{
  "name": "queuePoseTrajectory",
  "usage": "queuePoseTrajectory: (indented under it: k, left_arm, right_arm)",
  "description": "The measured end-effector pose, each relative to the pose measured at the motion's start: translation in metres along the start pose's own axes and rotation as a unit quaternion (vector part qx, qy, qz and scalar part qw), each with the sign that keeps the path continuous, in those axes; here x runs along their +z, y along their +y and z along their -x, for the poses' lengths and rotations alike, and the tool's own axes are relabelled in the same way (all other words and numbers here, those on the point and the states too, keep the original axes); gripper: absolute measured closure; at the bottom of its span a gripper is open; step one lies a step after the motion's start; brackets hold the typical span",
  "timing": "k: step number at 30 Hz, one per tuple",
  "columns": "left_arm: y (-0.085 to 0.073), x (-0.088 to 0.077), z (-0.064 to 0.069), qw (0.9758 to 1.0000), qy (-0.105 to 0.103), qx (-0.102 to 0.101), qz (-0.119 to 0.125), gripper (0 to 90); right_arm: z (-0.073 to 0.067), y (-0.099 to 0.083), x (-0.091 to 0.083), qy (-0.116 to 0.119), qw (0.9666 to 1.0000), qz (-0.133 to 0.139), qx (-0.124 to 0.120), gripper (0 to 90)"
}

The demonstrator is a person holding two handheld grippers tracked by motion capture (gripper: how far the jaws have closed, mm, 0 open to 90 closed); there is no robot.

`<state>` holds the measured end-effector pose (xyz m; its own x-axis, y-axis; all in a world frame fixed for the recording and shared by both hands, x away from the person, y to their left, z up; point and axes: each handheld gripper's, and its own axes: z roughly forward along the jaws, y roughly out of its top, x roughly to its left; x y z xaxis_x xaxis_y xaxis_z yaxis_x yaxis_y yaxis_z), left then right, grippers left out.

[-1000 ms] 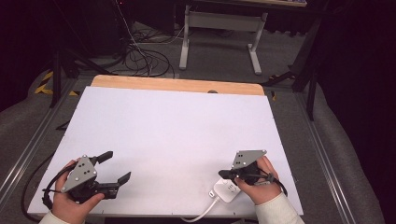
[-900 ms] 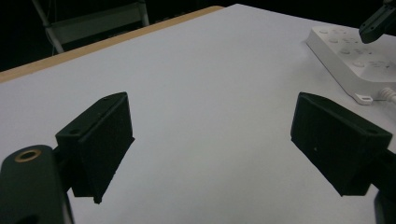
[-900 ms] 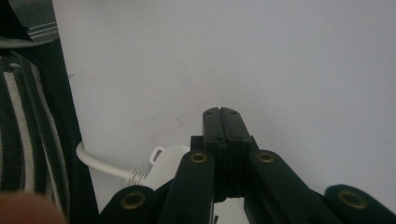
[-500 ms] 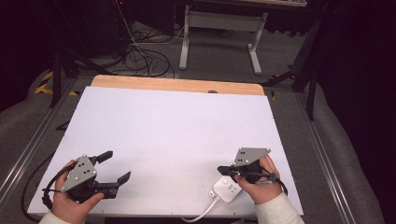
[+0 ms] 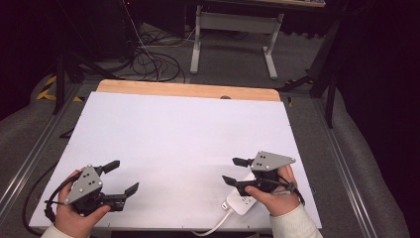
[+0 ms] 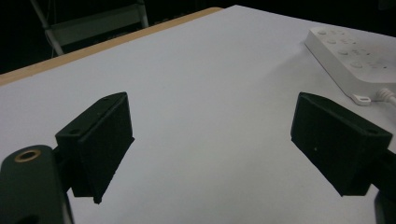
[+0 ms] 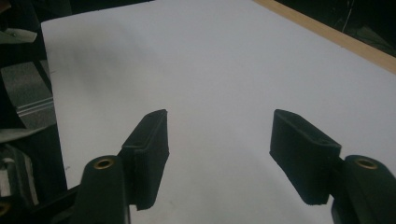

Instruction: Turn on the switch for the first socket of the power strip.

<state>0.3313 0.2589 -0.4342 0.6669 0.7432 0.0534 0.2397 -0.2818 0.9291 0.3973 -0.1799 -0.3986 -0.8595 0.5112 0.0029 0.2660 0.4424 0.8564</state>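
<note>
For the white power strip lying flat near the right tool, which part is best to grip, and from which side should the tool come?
Probably grip the white power strip across its two long edges, mid-body, coming from above. It lies flat on the white board, so its narrow width should fit between open jaws. Avoid the cable end near the table's front edge. The right tool is open, nothing between its jaws, beside the strip.

There is one desk [image 5: 178, 129] with a white top. On it lies one white power strip [image 5: 241, 202], and one white cable [image 5: 218, 224] comes out of it. Two tongs are there: the left tongs [image 5: 123, 177] and the right tongs [image 5: 235, 170], each with two black jaws. Two hands are seen, the left hand [image 5: 74, 214] and the right hand [image 5: 273, 196].
</note>
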Motion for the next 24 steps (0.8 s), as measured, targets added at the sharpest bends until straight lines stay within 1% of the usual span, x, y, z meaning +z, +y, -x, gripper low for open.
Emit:
queuePoseTrajectory:
  k: [1, 3, 5, 7, 8, 10, 14, 15, 16, 17, 19, 21, 24]
  left_arm:
    - [0.0, 0.0, 0.0, 1.0, 0.0, 0.0, -0.001, 13.4]
    - [0.0, 0.0, 0.0, 1.0, 0.0, 0.0, -0.002, 13.4]
    - [0.0, 0.0, 0.0, 1.0, -0.001, 0.0, -0.003, 13.3]
    - [0.0, 0.0, 0.0, 1.0, -0.002, -0.003, -0.001, 13.3]
    - [0.0, 0.0, 0.0, 1.0, -0.001, 0.001, -0.001, 13.3]
    - [0.0, -0.001, 0.001, 1.0, -0.002, -0.003, 0.0, 13.1]
    - [-0.001, -0.001, 0.001, 1.0, -0.003, -0.004, 0.001, 13.0]
    - [0.0, -0.002, 0.001, 1.0, -0.004, -0.001, 0.001, 12.7]
    - [0.0, -0.002, 0.001, 1.0, -0.004, -0.001, 0.001, 12.6]
    - [0.0, -0.002, 0.001, 1.0, -0.004, -0.001, 0.002, 12.5]
    - [0.0, -0.002, 0.001, 1.0, -0.006, -0.005, 0.006, 12.3]
    - [0.001, -0.003, 0.0, 0.9999, -0.009, -0.004, 0.008, 11.7]
    - [0.001, -0.003, 0.0, 0.9998, -0.013, -0.008, 0.01, 11.4]
  right_arm:
    - [0.0, 0.0, -0.001, -0.002, 0.9998, -0.009, 0.015, 31.6]
    - [0.001, 0.0, -0.001, -0.003, 0.9999, -0.005, 0.013, 31.6]
    - [0.002, 0.001, -0.002, 0.0, 0.9999, 0.016, -0.002, 31.1]
    - [0.003, 0.0, -0.004, 0.002, 0.9996, 0.029, -0.002, 30.8]
    - [0.003, 0.0, -0.004, 0.0, 0.9994, 0.036, -0.003, 29.3]
    - [0.004, 0.0, -0.007, -0.005, 0.9986, 0.052, -0.005, 24.7]
    - [0.004, 0.0, -0.009, -0.008, 0.998, 0.062, -0.008, 22.5]
    - [0.004, 0.0, -0.01, -0.011, 0.9975, 0.07, -0.007, 18.7]
    - [0.004, 0.0, -0.01, -0.011, 0.9975, 0.07, -0.007, 18.7]
    - [0.005, -0.001, -0.011, -0.019, 0.9971, 0.074, -0.006, 16.6]
    - [0.006, -0.001, -0.012, -0.023, 0.9968, 0.077, -0.004, 15.3]
    - [0.009, -0.003, -0.014, -0.025, 0.9958, 0.088, 0.001, 13.7]
    - [0.01, -0.004, -0.017, -0.03, 0.9956, 0.089, 0.003, 13.3]
